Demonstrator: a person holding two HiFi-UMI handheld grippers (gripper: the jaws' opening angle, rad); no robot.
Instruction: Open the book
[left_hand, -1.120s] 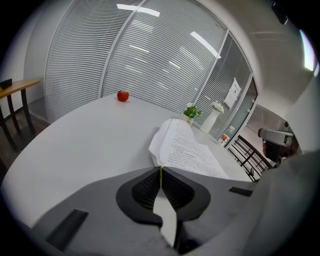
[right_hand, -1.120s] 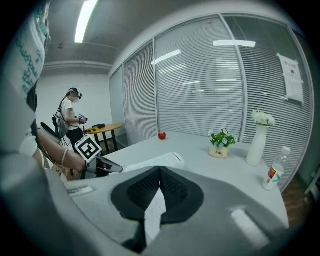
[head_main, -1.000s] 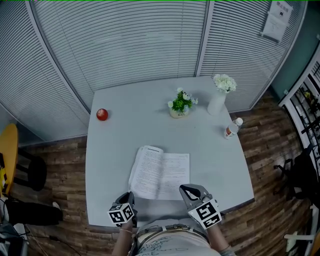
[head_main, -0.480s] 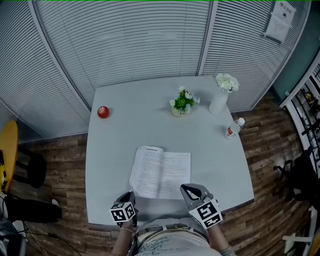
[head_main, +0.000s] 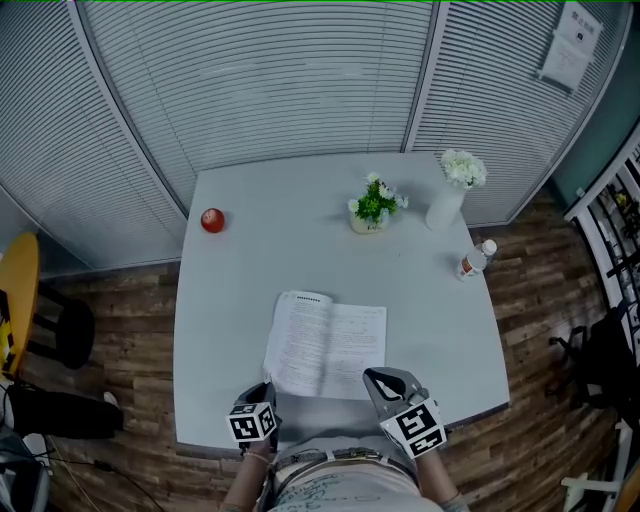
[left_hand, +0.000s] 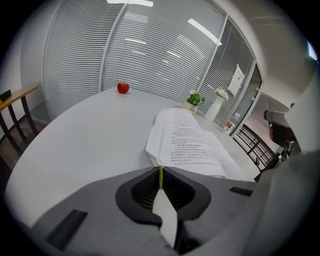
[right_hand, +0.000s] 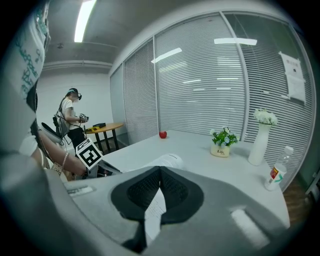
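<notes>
With jaws just eased slightly, the left gripper (left_hand: 160, 169) is pinched on a page corner (left_hand: 165, 220); the right gripper (right_hand: 160, 171) is clamped on a printed leaf (right_hand: 154, 210). The open white printed book (head_main: 326, 345) lies at the grey table's (head_main: 230, 300) near edge. Leaves could be torn by outward pulls.

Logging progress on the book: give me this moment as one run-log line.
book: lying open | left gripper: fingers pinch its near-left corner, just opening slightly | right gripper: fingers shut on near-right page corner

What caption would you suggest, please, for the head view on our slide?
Open book on a grey table, with an apple, potted plant, vase and bottle beyond it.
</notes>
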